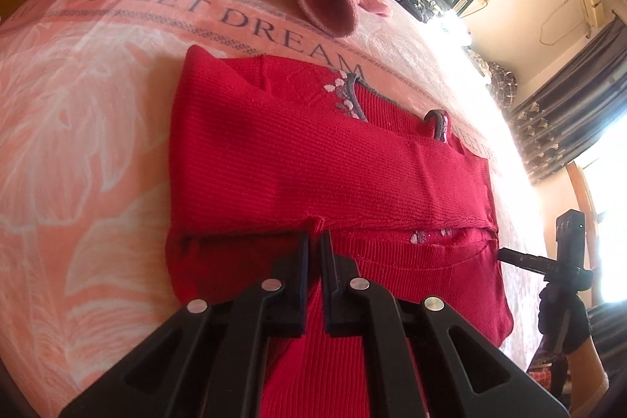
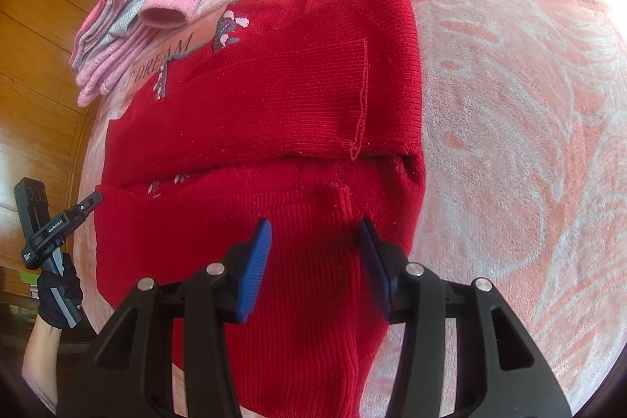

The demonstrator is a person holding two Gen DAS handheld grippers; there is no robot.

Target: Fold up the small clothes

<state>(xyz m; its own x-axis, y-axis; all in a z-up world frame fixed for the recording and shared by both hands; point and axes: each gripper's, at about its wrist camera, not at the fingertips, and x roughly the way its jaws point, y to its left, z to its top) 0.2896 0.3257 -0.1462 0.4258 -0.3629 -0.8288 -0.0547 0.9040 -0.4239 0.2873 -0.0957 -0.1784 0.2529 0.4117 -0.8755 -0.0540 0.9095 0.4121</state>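
left gripper [image 1: 316, 237] pinching red sweater [image 1: 313, 159] hem, right gripper [image 2: 315, 234] spread

Right gripper [image 2: 315, 241] jaws spread wide over the near part of the red sweater [image 2: 270, 104], sleeves folded across, lying on a pink "SWEET DREAM" blanket [image 2: 509, 104]. Pink clothes stack [image 2: 129, 26] at 10 o'clock. Left gripper [image 2: 92, 200] at 9 o'clock, tip at the sweater's edge, gloved hand [image 2: 58, 296] below it.
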